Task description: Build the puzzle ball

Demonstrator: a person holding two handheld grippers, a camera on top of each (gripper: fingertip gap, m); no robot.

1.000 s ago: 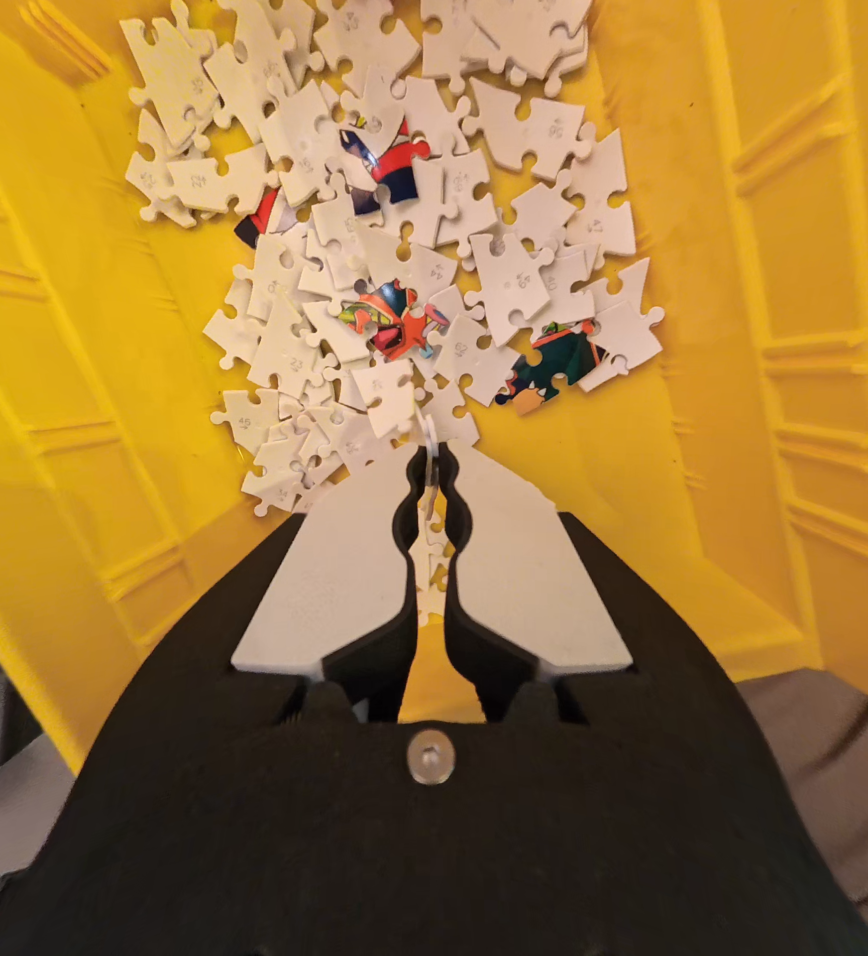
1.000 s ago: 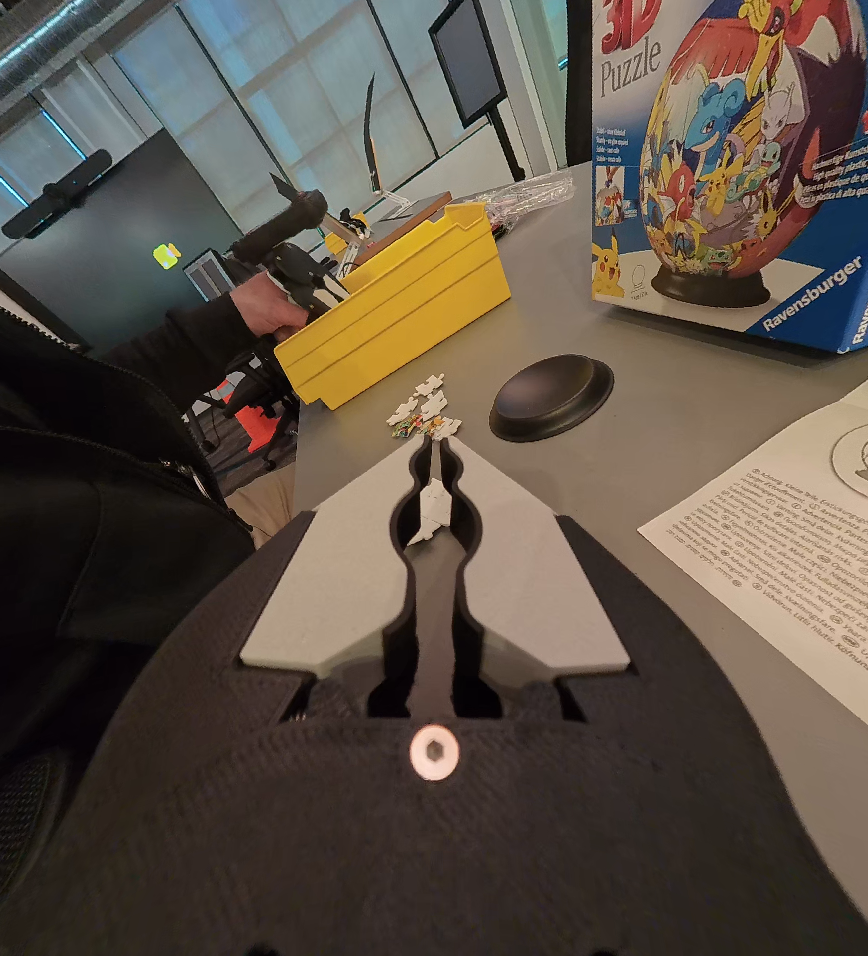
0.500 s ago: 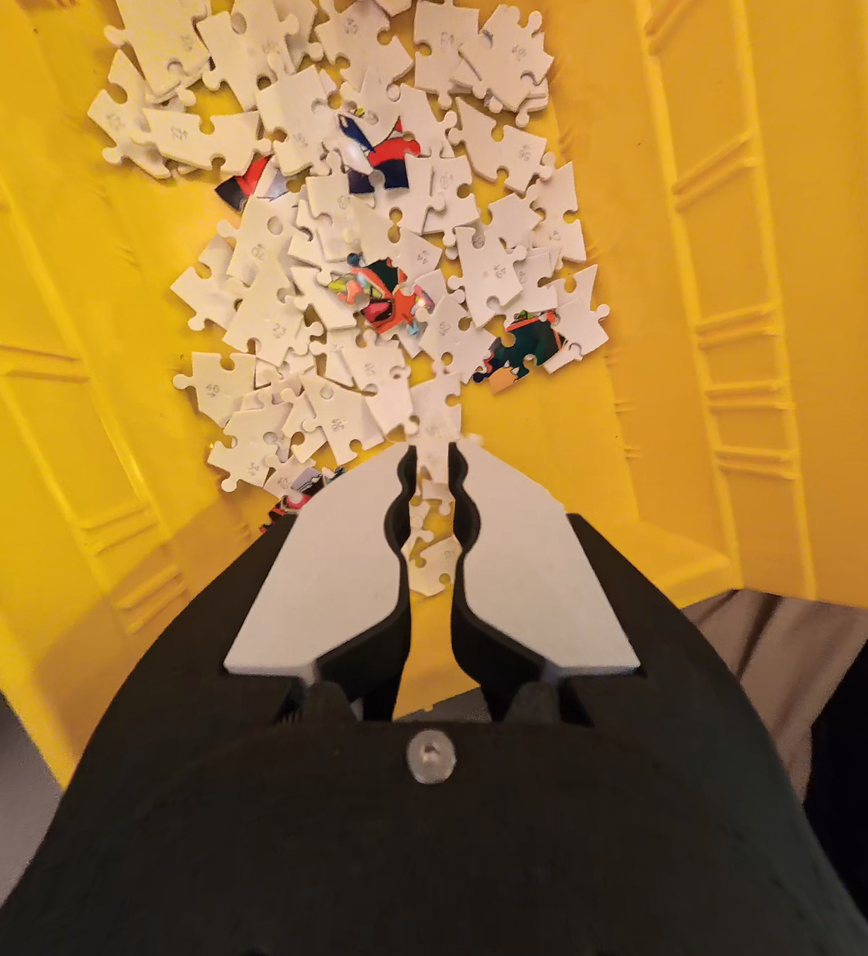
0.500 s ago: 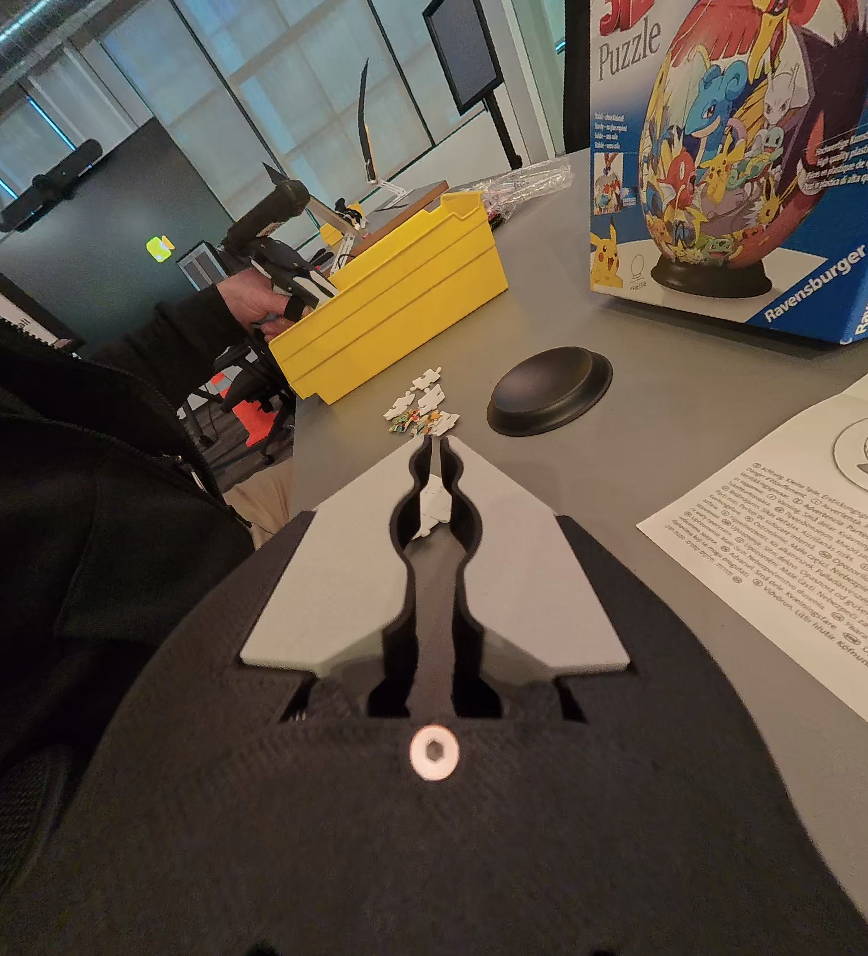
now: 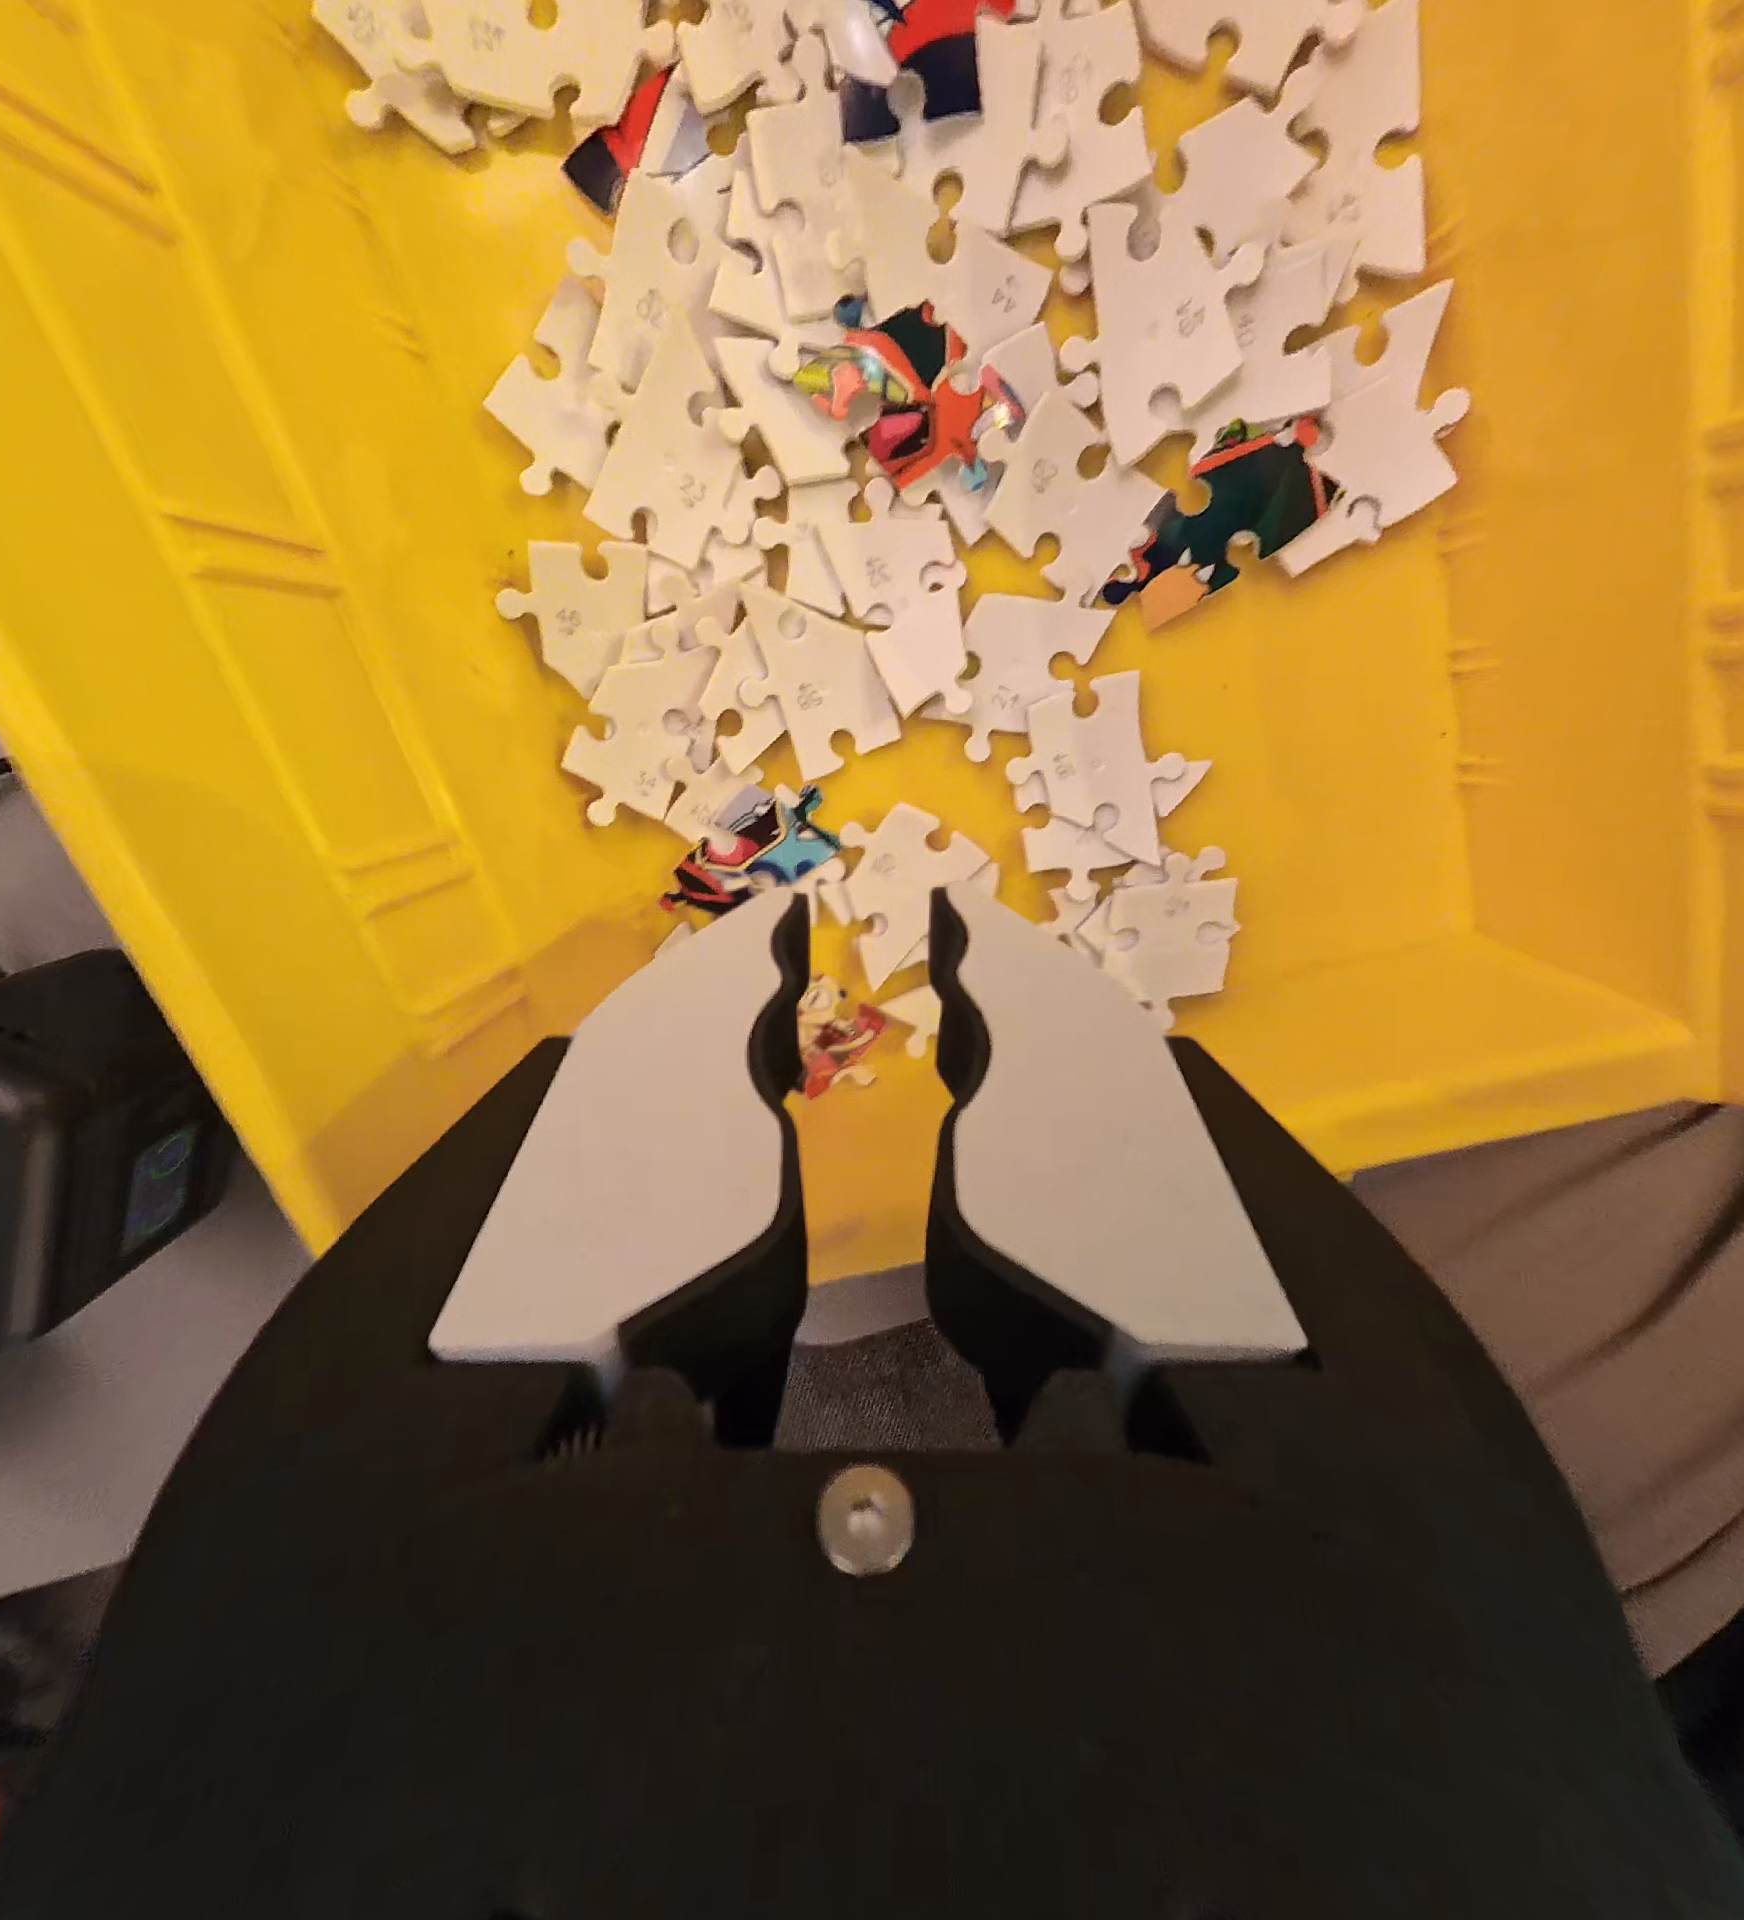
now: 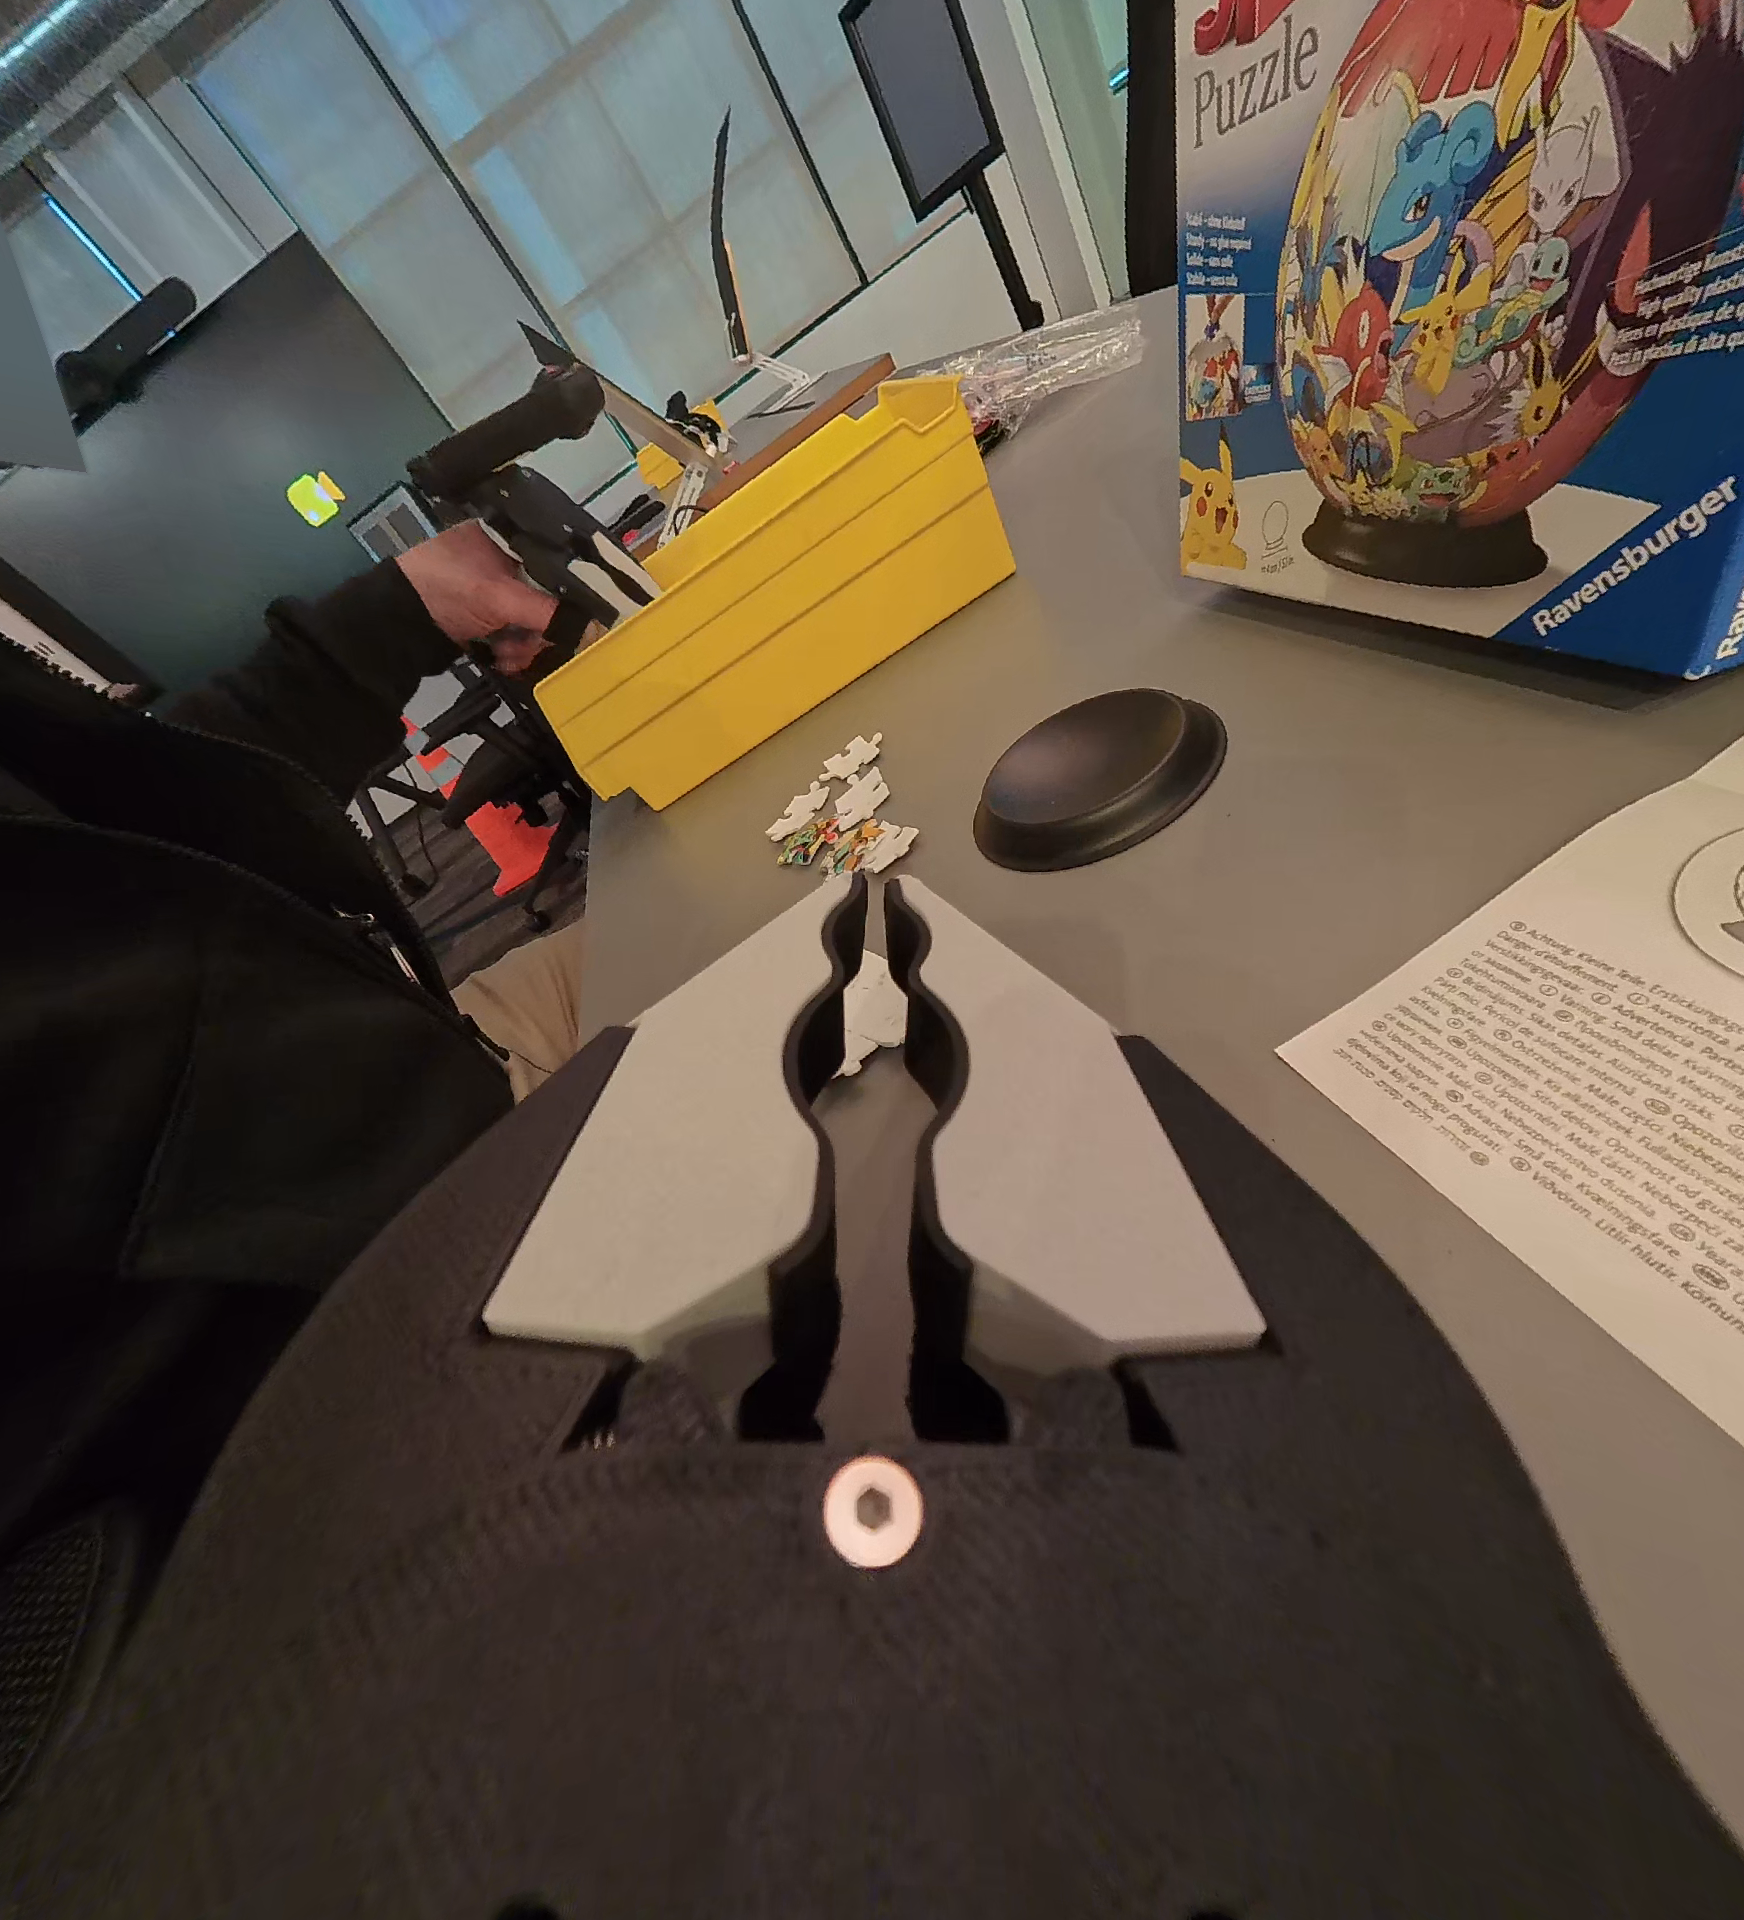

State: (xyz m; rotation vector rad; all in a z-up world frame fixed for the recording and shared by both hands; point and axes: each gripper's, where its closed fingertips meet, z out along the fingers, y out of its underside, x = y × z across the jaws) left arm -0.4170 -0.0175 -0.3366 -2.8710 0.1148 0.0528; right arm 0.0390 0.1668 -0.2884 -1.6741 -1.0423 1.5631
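Observation:
Many puzzle pieces (image 5: 951, 436), mostly white side up, lie in a yellow bin (image 5: 224, 540). My left gripper (image 5: 866, 902) is open and empty, low over the pieces at the bin's near end; a colourful piece (image 5: 832, 1034) shows between its fingers. My right gripper (image 6: 876, 885) is shut on a white puzzle piece (image 6: 870, 1023) and holds it above the grey table (image 6: 1315, 852). Just ahead of it a small cluster of pieces (image 6: 842, 821) lies on the table. The black ball stand (image 6: 1102, 774) sits to their right.
The yellow bin (image 6: 785, 592) stands at the table's left edge, with the left gripper (image 6: 546, 540) in a person's hand at its end. The puzzle box (image 6: 1502, 312) stands at the back right. An instruction sheet (image 6: 1574, 1091) lies at the right. A dark sleeve fills the left. One gripper's finger ends stand about 50 cm off the other's.
My left gripper has opened from nearly shut and drawn back toward the bin's near end; a piece at its tips dropped. The right gripper still holds its white piece, almost unmoved.

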